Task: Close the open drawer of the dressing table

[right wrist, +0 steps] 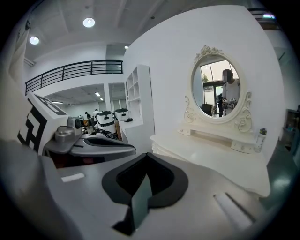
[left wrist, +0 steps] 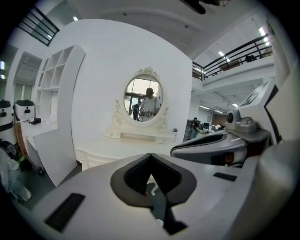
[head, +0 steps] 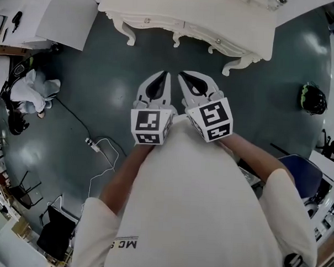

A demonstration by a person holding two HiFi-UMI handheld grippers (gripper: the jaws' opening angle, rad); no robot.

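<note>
Stands facing the dressing bench [head: 216,16], white and carved, at 12 o'clock in the head view and well apart from both tongs. Shows small knobs [head: 218,41] along its front edge, yet gives no sure sign from any view of whether a drawer stands out. Holds the left tongs [head: 163,77] and the right tongs [head: 184,77] side by side at the centre, tips toward 12 o'clock and close to each other, with the marker cubes [head: 150,126] at the 6 o'clock end. Keeps both pairs narrow, tips pressed together, with nothing gripped between them, as seen in each gripper view. Looks from the left gripper view onto an oval mirror [left wrist: 144,99] at 12 o'clock, with a white shelf unit [left wrist: 51,93] at 9 o'clock and the other tongs at 3 o'clock. Sees from the right gripper view a small bottle [right wrist: 260,136] on the bench top at 3 o'clock. Trails a dark cable [head: 74,118] over the grey floor [head: 104,61] at 8 o'clock in the head view.
</note>
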